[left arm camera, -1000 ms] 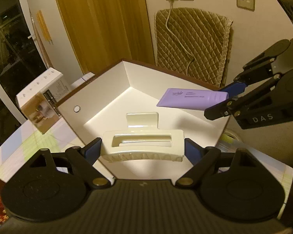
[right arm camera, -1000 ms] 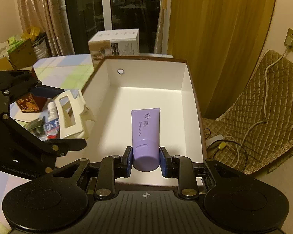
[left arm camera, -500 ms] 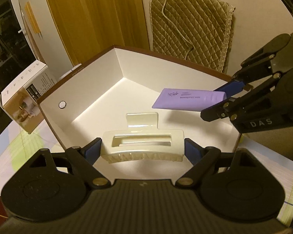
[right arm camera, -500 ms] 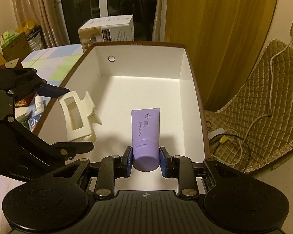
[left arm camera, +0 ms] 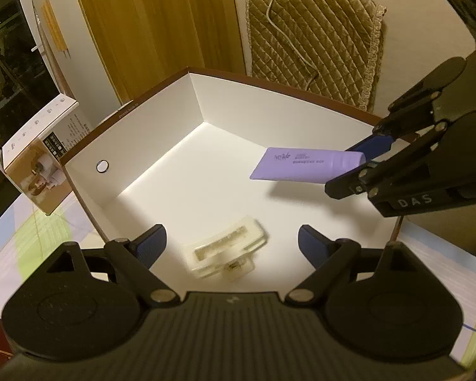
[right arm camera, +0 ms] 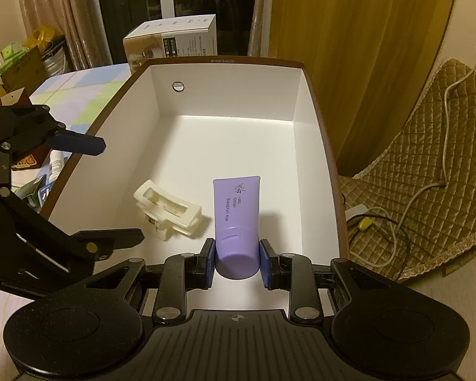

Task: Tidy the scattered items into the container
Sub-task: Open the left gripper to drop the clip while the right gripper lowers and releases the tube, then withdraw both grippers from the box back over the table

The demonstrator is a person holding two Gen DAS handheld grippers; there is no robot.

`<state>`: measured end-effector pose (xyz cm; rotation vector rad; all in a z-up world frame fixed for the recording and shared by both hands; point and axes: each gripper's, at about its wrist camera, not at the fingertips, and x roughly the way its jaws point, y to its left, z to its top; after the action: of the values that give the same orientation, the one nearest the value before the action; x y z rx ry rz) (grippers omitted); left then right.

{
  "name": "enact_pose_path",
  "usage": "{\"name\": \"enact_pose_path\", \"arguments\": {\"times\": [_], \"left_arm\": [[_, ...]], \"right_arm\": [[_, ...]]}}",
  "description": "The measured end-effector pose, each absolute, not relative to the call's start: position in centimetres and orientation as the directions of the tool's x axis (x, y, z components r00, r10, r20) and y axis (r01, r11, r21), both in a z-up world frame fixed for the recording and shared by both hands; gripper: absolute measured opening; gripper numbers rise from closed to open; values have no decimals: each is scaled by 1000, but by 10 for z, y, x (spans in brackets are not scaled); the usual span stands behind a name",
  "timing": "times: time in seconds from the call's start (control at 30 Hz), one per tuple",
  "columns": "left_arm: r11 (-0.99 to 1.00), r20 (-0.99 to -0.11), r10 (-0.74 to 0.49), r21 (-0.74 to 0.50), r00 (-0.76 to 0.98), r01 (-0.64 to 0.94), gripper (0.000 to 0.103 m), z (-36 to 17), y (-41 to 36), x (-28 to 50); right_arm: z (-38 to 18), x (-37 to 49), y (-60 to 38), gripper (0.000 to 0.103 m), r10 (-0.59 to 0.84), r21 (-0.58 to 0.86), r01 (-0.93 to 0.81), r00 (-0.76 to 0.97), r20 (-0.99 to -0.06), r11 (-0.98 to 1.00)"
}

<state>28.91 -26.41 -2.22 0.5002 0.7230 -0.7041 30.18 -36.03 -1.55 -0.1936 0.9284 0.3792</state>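
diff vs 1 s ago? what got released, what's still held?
The left gripper opened its jaws and let go of the cream plastic hair claw clip, which dropped into the white brown-rimmed cardboard box; it looks blurred in the left wrist view. Unchanged: the right gripper stays shut on the purple squeeze tube, held above the box floor.

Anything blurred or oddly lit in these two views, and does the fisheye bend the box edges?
Left wrist view: the cream hair clip is smeared by motion blur, the purple tube sharp above its soft shadow; the box rim bows. Right wrist view: the clip is sharper; warm yellow light, a bright band along the box's far floor edge.
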Motion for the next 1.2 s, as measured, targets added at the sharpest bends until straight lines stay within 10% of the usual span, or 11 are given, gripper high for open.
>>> {"name": "enact_pose_path", "arguments": {"times": [0.83,0.87,0.93,1.2], "left_arm": [[674,-728,-401,176,556,717,88,-16,-248,283],[675,-727,-402,176,557,716,88,-15,-246,283],[677,-725,-401,177,560,714,88,-13,-244,281],[683,-718,-401,179,569,708,88,-4,-236,272]], "right_arm": [[-21,304,-350,32,222,-22,-396,558,-799,918],[-19,303,-350,40,225,-19,-395,560,-797,918],[-15,300,-350,93,227,-24,-393,581,-782,919],[2,286,-347,93,238,-44,-414,604,-761,909]]}}
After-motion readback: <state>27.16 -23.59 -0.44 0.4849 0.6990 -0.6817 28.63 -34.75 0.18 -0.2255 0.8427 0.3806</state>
